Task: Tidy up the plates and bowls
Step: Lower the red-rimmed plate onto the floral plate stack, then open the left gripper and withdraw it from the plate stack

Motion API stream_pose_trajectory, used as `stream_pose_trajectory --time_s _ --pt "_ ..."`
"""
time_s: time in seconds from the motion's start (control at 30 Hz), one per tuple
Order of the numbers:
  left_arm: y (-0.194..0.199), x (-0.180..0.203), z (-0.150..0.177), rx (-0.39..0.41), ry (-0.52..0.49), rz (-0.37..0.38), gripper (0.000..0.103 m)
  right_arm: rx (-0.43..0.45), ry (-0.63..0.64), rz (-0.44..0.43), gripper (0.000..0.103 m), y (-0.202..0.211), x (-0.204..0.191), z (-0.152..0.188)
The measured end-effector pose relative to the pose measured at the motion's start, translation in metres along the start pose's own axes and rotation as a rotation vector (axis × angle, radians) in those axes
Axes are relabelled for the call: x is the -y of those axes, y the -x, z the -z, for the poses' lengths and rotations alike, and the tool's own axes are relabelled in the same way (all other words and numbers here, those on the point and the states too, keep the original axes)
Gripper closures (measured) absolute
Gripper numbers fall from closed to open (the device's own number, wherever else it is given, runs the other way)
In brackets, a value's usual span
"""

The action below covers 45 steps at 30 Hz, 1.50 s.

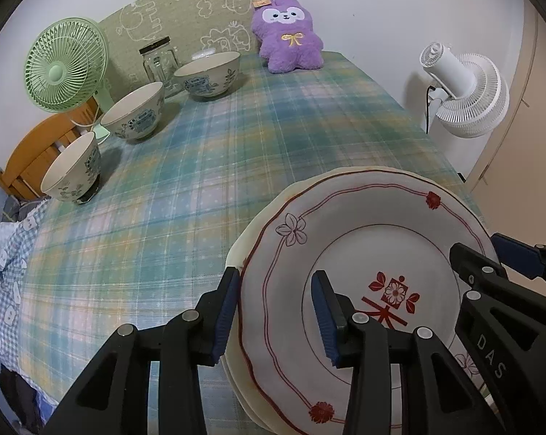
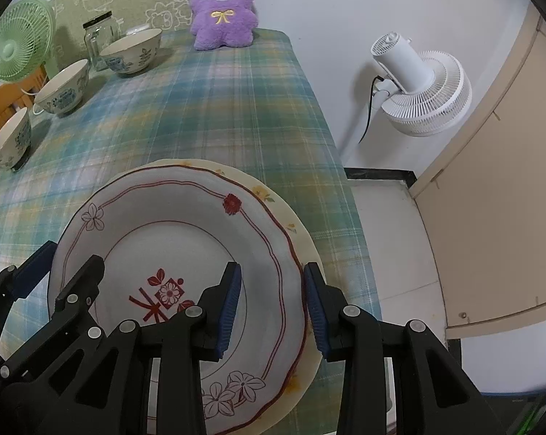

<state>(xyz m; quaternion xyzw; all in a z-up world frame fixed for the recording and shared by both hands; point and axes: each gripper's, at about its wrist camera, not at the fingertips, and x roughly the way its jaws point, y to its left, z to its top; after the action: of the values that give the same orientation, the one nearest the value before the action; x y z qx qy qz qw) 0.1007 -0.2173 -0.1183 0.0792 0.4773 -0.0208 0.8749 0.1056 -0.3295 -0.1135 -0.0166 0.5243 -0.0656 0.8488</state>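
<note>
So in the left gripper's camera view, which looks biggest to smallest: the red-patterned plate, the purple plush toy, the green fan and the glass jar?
1. Red-patterned plate, though it is nearest the camera.
2. Green fan and purple plush toy look about alike; I won't rank them.
3. Glass jar, smallest.
</note>
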Motion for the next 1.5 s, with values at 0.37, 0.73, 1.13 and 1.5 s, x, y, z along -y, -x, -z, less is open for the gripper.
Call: stream_pose_trajectory --time_s 0.37,0.73,1.13,1.5 --pt "0.004 -0.005 -0.003 -0.014 -0.003 0.132 0.038 -0.027 -0.026 -0.074 0.061 0.002 0.01 -0.005" --pt "0.043 -0.017 -0.017 0.04 0.016 0.153 0.019 0.062 -0.01 -0.137 0.033 0.048 0.0 -0.021" --pt "0.076 -0.067 -0.03 0.086 0.129 0.146 0.014 0.146 0.04 -0.161 0.019 0.099 -0.039 -0.042" --pt "0.09 -0.138 -0.047 0.117 0.096 0.104 0.014 0.234 0.051 -0.115 0.019 0.134 -0.11 -0.061"
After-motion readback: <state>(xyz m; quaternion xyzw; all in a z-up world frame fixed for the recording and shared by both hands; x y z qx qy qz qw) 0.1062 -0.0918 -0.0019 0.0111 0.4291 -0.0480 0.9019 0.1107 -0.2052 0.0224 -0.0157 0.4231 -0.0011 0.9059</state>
